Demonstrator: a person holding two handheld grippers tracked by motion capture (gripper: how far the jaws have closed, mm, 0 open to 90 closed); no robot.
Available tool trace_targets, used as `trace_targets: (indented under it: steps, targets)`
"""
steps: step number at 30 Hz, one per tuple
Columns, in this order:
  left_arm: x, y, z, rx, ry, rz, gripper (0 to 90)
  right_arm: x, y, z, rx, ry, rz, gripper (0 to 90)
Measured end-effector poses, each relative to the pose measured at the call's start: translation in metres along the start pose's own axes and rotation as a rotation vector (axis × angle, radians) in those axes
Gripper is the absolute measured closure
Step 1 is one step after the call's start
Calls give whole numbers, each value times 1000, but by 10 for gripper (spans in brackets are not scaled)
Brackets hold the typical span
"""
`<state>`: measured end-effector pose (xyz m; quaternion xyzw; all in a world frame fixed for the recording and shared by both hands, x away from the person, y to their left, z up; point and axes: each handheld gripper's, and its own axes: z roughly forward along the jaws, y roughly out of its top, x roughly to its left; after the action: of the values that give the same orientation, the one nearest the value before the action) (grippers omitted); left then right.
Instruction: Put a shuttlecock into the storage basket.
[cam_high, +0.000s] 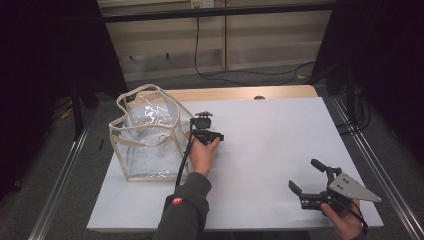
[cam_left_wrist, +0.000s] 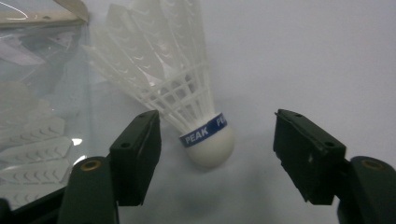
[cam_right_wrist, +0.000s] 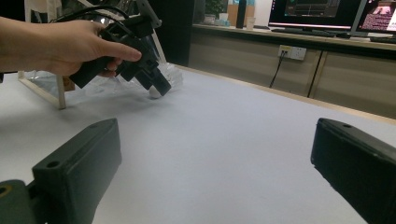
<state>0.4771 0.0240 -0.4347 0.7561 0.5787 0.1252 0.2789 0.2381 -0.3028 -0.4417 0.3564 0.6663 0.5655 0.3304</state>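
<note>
A white feather shuttlecock (cam_left_wrist: 205, 140) with a blue "PEAK" band lies on the white table, cork toward the camera, right beside a clear plastic bag (cam_high: 150, 135) with beige trim. My left gripper (cam_left_wrist: 217, 116) is open, tipped down over it. The cork sits between the two jaws and neither pad presses on it. Several more shuttlecocks (cam_left_wrist: 32, 140) are visible through the bag's wall (cam_left_wrist: 42, 84). My right gripper (cam_high: 303, 174) rests open near the table's front right corner, with nothing but bare table between its jaws (cam_right_wrist: 217, 126). From there I see the left gripper (cam_right_wrist: 154, 79) in its hand.
The white table top (cam_high: 270, 130) stretches wide between the two grippers. A wooden strip (cam_high: 240, 93) runs along its far edge. Metal rails (cam_high: 372, 160) flank the table, and black cables (cam_high: 220, 75) lie on the floor behind it.
</note>
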Motion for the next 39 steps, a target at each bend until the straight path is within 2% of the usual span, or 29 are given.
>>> trace_targets:
  steps: [3, 5, 7, 8, 9, 10, 12, 13, 21, 24, 25, 26, 28, 30, 39]
  targets:
    - [1, 0, 6, -12, 10, -4, 396, -1, 0, 0, -1, -5, 5, 17]
    - [2, 0, 9, -13, 3, 6, 456, 0, 0, 0, -1, -1, 2, 17]
    - [2, 0, 10, -27, 24, 33, 544, 0, 0, 0, -3, 1, 2, 17]
    - [2, 0, 10, -32, 22, 23, 569, 0, 0, 0, -2, 2, 2, 17]
    - [2, 0, 10, -31, 4, 17, 631, 0, 0, 0, 0, 1, 4, 17]
    - [2, 1, 9, -23, -12, 18, 646, -1, -1, 0, -2, -2, 3, 17]
    - [1, 1, 7, -27, -30, 17, 653, -2, 0, -1, -4, -4, 6, 17]
    - [0, 1, 6, -26, -33, 32, 653, -2, 0, -1, -2, -5, 7, 17]
    - [-7, 2, -8, 13, -153, 63, 654, 0, 0, -1, -3, 0, 1, 17]
    - [-7, 4, -14, 20, -195, 61, 654, 0, 0, -1, -5, -4, 6, 17]
    - [-7, 5, -16, 19, -205, 57, 654, 0, 0, -1, -2, -3, 7, 17]
    - [-7, 5, -18, 28, -208, 74, 655, 0, 0, -1, -3, -3, 5, 17]
    - [-7, 6, -21, 33, -226, 75, 655, 0, 0, -1, -3, -3, 0, 17]
    - [-8, 7, -25, 43, -239, 94, 655, 0, 0, -1, -3, -1, 0, 17]
    - [-14, 11, -40, 61, -319, 111, 655, 0, 0, -1, -4, -2, -1, 17]
